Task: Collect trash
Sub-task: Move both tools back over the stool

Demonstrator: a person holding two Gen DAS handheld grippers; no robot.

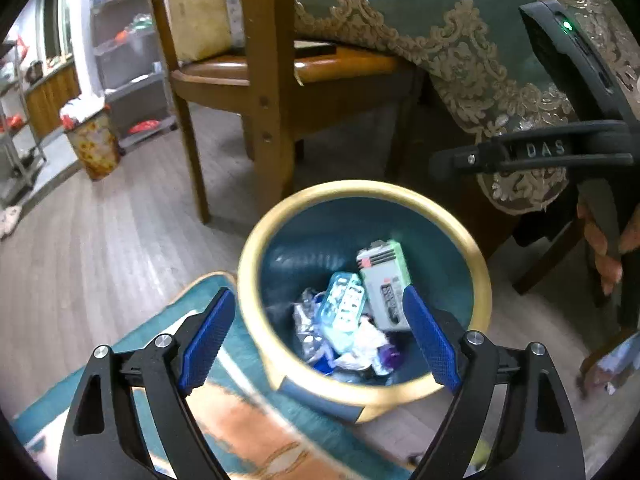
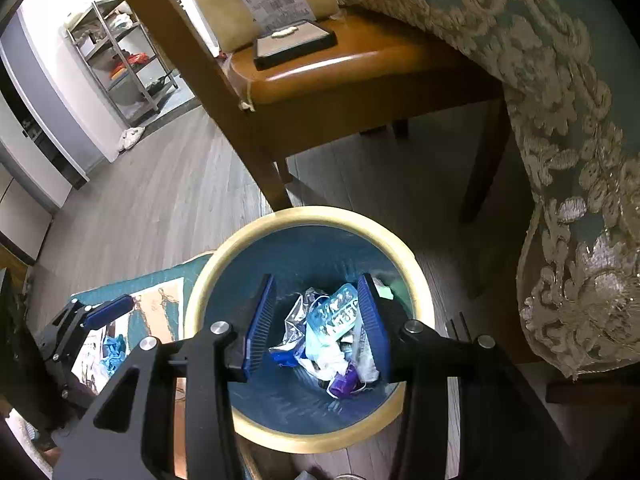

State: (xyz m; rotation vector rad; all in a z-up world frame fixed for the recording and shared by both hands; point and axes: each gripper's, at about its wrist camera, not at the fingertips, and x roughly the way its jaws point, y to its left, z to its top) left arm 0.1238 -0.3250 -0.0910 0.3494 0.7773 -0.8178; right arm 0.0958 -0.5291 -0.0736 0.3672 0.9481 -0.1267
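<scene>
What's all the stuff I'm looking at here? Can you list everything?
bin: one, teal with gold rim, on the floor by the chair
trash: a pile of wrappers, a carton, plastic, mixed colours, inside the bin
chair: one, brown wood, behind the bin
frame: one, black, on the chair seat
tablecloth: one, green with beige lace, hanging at right
rug: one, teal and orange, beside the bin
shelves: one metal rack, far room
left gripper: black, blue pads, open over the bin
right gripper: same, open over the bin

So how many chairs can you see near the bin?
2: a light wooden chair just behind the bin, and a dark chair under the tablecloth. Others may be hidden.
</scene>
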